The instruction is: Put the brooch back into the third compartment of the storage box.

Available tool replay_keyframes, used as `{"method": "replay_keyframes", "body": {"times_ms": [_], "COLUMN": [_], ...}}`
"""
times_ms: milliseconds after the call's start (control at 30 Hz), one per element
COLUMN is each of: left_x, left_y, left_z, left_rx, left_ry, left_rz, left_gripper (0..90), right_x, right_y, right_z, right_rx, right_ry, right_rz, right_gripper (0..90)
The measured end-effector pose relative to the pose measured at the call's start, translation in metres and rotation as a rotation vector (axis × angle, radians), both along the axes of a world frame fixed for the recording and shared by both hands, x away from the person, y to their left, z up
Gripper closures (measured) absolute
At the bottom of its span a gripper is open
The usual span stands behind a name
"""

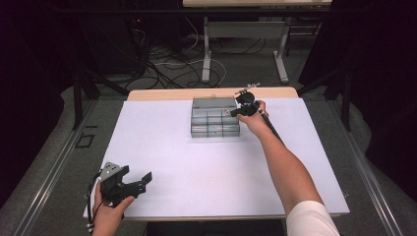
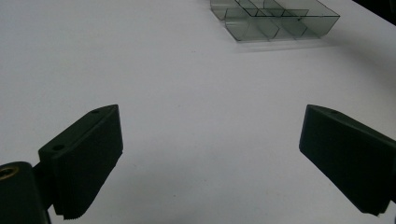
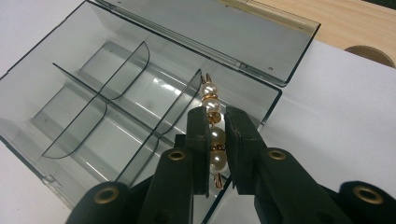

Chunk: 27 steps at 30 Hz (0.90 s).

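Note:
A smoky clear compartment box (image 1: 215,123) lies open at the back middle of the white table, its lid (image 3: 210,28) folded back. My right gripper (image 3: 218,126) is shut on a short strand of pearls with gold spacers (image 3: 208,88), held over the box's right-hand compartments (image 3: 177,102). In the high view the right gripper (image 1: 236,112) sits at the box's right edge. My left gripper (image 1: 140,178) rests at the table's front left, far from the box (image 2: 275,18). Its jaws stand wide open with nothing between them (image 2: 210,158).
A white sheet (image 1: 167,147) covers the table; bare wood (image 3: 355,23) with a round hole (image 3: 369,53) shows behind the box. Cables (image 1: 167,64) and another table's legs (image 1: 206,54) lie on the floor beyond.

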<state>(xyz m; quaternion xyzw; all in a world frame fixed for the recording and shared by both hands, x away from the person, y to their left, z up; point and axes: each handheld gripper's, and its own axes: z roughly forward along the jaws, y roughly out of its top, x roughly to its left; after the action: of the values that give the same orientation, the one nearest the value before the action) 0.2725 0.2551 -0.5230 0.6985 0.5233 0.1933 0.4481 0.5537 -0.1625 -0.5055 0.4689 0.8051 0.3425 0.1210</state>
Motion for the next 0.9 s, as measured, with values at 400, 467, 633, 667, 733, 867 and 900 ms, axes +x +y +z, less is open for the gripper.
{"method": "replay_keyframes", "body": {"times_ms": [400, 467, 633, 667, 733, 867, 900], "left_x": [-0.007, -0.008, -0.009, -0.009, -0.009, -0.009, -0.009], "left_y": [0.005, 0.006, 0.007, 0.007, 0.007, 0.007, 0.007], "left_z": [-0.001, -0.001, -0.001, -0.001, -0.001, -0.001, -0.001], "left_rx": [0.007, 0.003, 0.010, 0.010, 0.010, 0.010, 0.011], "left_ry": [0.008, 0.004, 0.008, 0.009, 0.006, 0.007, 0.007], "left_rz": [0.023, 0.027, 0.026, 0.029, 0.027, 0.027, 0.026], "left_gripper": [6.1, 6.1, 6.1, 6.1, 6.1, 6.1, 6.1], "right_x": [0.005, 0.005, 0.006, 0.006, 0.007, 0.007, 0.007], "right_y": [0.002, 0.002, 0.002, 0.002, 0.002, 0.002, 0.002], "right_z": [-0.007, -0.008, -0.009, -0.010, -0.010, -0.008, -0.009], "right_rx": [-0.004, -0.006, -0.008, -0.007, -0.005, -0.037, -0.029], "right_ry": [0.002, 0.001, -0.008, -0.013, -0.018, -0.024, -0.044], "right_rz": [0.008, 0.011, 0.018, 0.018, 0.020, 0.024, 0.021], "right_gripper": [80.6, 80.6, 80.5, 80.4, 80.3, 78.4, 77.0]}}
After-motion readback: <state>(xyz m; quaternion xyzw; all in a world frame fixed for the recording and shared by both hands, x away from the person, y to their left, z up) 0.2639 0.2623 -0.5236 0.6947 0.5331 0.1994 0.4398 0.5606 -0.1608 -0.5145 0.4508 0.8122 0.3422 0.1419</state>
